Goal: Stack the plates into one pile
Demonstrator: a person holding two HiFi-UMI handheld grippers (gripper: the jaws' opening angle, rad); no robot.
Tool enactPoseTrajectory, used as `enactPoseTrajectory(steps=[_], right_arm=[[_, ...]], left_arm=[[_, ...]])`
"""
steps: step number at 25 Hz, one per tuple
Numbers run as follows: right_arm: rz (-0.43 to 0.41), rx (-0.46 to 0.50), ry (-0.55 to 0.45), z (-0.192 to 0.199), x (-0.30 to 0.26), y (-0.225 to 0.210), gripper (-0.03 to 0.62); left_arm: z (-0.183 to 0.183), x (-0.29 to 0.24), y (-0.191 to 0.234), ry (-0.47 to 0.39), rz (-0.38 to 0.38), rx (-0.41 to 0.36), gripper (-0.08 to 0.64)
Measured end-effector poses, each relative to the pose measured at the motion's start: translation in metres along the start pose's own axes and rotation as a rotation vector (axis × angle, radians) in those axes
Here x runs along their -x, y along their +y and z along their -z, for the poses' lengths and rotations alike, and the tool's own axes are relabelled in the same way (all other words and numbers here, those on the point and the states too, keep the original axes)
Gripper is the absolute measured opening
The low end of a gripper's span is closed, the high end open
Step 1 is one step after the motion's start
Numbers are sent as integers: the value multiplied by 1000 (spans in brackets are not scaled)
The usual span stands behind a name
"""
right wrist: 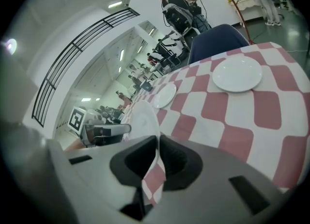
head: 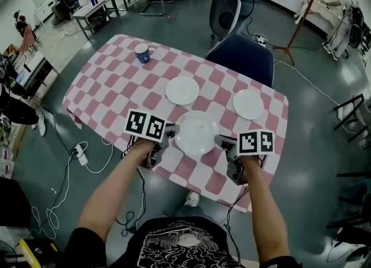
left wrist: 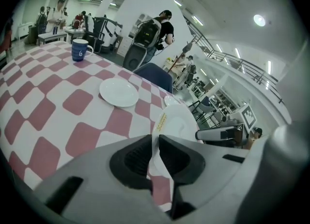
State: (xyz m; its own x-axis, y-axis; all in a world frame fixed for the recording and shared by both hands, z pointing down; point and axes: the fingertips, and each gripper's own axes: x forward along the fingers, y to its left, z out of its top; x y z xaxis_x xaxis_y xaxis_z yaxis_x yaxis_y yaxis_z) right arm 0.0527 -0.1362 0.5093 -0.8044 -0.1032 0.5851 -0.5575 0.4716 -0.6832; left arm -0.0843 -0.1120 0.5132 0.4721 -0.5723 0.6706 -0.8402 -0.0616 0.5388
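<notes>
A large white plate (head: pixel 197 133) hangs a little above the checked table (head: pixel 110 81), held between my two grippers. My left gripper (head: pixel 168 135) is shut on its left rim; in the left gripper view the pads (left wrist: pixel 133 157) pinch the plate's edge (left wrist: pixel 178 121). My right gripper (head: pixel 223 142) is shut on the right rim, and the plate (right wrist: pixel 144 119) stands edge-on between its pads (right wrist: pixel 177 162). Two smaller white plates lie on the cloth beyond: one in the middle (head: pixel 182 90) and one to the right (head: pixel 248 104).
A blue mug (head: pixel 142 53) stands near the table's far left corner. A dark blue chair (head: pixel 240 55) is pushed against the far side. Cables and a power strip (head: pixel 81 156) lie on the floor at left. People and desks fill the room's back.
</notes>
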Motion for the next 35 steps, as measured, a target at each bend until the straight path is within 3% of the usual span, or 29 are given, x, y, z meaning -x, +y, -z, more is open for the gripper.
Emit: enactPoseTrajectory(steps=[16, 26, 35], right_arm=[[-36, 59, -30, -76, -21, 46, 31], [22, -36, -56, -134, -86, 47, 31], [126, -173, -76, -151, -137, 13, 32]], left_arm=[[-79, 39, 22, -73, -34, -26, 52], [-147, 19, 91, -5, 16, -45, 52], [-176, -32, 143, 109, 66, -72, 55]])
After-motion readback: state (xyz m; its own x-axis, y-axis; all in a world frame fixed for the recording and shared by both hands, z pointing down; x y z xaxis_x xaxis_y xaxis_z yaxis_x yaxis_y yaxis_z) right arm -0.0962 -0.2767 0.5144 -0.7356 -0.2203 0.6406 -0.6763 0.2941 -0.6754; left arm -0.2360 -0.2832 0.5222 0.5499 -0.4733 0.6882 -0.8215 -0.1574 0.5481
